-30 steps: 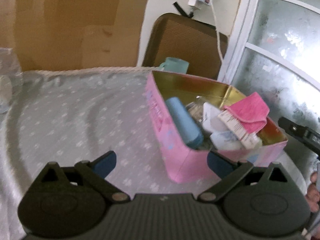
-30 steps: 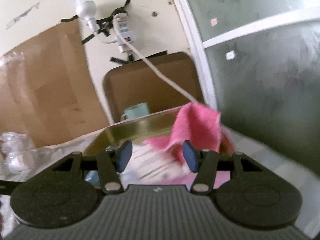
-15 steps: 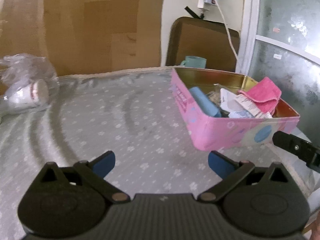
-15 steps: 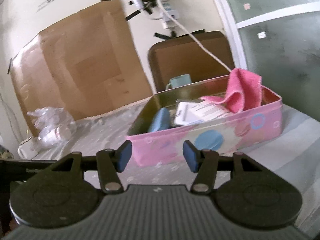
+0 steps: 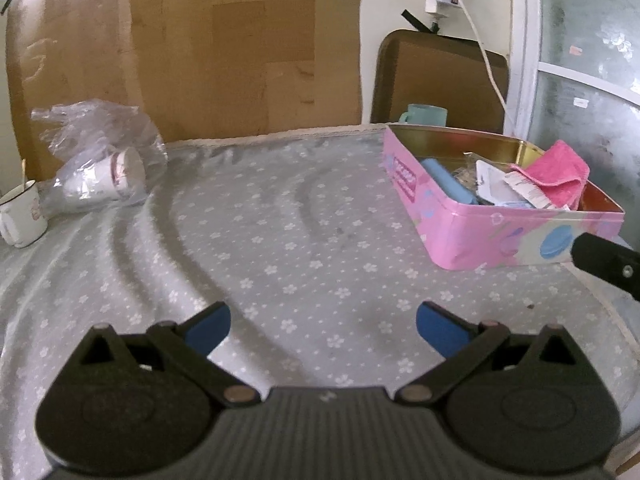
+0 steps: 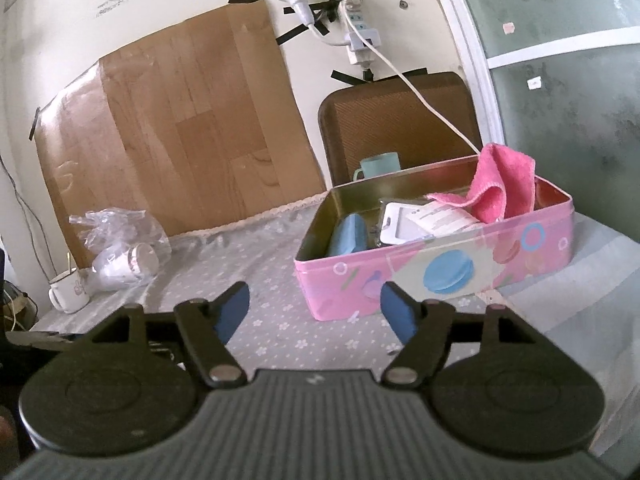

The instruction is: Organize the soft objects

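Note:
A pink tin box [image 5: 480,236] [image 6: 520,256] stands on the grey flowered tablecloth at the right. A pink cloth [image 5: 556,176] [image 6: 496,184] lies in its far right corner, over a blue roll [image 5: 448,184] [image 6: 348,234] and white packets [image 6: 420,220]. My left gripper [image 5: 322,326] is open and empty, low over the cloth, left of and in front of the tin. My right gripper [image 6: 314,312] is open and empty, just in front of the tin's near left corner. Part of the right gripper shows at the left wrist view's right edge [image 5: 604,266].
A clear plastic bag with paper cups [image 5: 100,172] [image 6: 120,252] lies at the far left, with a white mug [image 5: 20,216] [image 6: 68,294] beside it. A teal mug [image 5: 426,114] [image 6: 378,164] and a brown chair back [image 6: 400,120] stand behind the tin. The table's edge [image 5: 616,320] is at the right.
Both grippers have pulled back from the tin, which looks smaller and farther now. The pink cloth stays in the tin. The bag and mug have come into view.

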Tool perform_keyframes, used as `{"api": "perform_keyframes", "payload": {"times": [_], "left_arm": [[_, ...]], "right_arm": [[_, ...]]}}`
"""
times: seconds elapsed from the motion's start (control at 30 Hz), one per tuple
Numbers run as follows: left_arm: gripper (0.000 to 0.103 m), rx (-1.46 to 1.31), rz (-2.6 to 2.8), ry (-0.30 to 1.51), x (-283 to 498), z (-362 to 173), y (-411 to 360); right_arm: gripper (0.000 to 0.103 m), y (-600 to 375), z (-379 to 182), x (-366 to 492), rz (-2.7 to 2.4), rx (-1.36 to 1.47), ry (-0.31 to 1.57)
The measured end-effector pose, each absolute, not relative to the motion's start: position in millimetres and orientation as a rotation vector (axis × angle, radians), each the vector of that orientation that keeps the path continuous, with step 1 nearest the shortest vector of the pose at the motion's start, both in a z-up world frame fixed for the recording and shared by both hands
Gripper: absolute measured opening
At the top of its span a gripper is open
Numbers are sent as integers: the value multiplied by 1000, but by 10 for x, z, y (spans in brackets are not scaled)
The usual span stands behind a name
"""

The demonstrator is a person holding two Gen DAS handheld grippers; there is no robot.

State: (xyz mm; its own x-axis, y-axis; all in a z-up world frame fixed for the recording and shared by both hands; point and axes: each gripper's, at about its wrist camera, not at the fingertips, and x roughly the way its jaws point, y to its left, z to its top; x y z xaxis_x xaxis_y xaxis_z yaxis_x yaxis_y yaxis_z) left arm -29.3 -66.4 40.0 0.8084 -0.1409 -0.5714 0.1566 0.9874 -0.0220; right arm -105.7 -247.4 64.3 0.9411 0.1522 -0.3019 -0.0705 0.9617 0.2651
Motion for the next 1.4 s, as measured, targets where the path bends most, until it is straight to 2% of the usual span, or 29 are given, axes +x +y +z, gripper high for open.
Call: {"api": "perform_keyframes", "payload": {"times": [0.1, 1.13, 1.4], "left_arm": [[103, 24, -138, 606, -305, 396, -633], [103, 132, -98, 368, -716, 636, -822], [103, 134, -104, 356, -759, 675, -874]], "right_arm": [[79, -2476, 645, -1063, 114, 262, 324], [81, -2540, 586, -1138, 80, 284, 303], [82, -2549, 560, -1136, 76, 290, 312]]}}
